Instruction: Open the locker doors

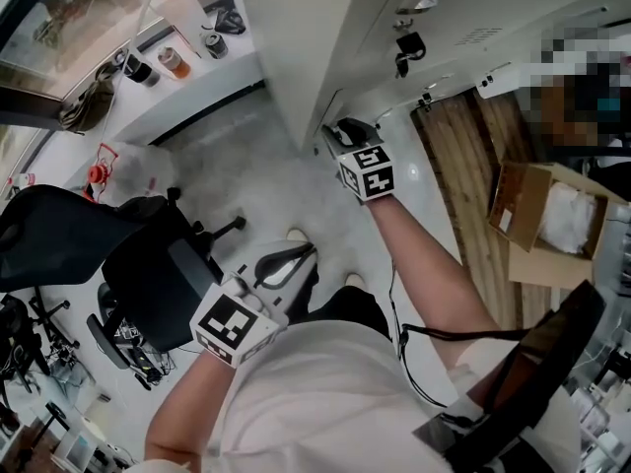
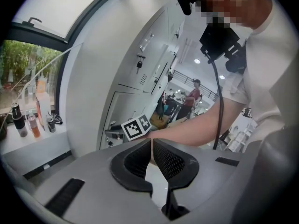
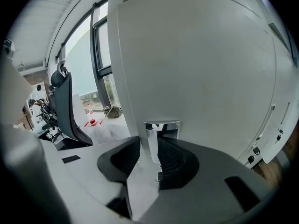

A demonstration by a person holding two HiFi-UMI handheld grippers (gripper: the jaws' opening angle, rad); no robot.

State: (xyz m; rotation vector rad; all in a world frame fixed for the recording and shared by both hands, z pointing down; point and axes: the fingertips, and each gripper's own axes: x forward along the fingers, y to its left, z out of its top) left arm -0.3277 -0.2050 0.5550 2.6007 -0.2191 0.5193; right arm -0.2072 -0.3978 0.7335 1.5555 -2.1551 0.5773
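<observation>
Closing on the shiny chrome pull handle (image 3: 162, 129) of the white metal locker door (image 3: 196, 69), the right gripper (image 3: 154, 146) isn't clamped yet; the left gripper (image 2: 152, 148) hangs aside, jaws together, empty.

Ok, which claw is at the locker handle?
The right claw, its jaws closing with the chrome handle between them. The left claw is shut and empty, well away from it.

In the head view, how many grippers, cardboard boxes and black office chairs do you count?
Grey two-jaw grippers: 2 (left gripper; right gripper, jaws closing with a chrome locker door handle between them)
Open brown cardboard box: 1
Black office chair: 1
Total: 4
</observation>
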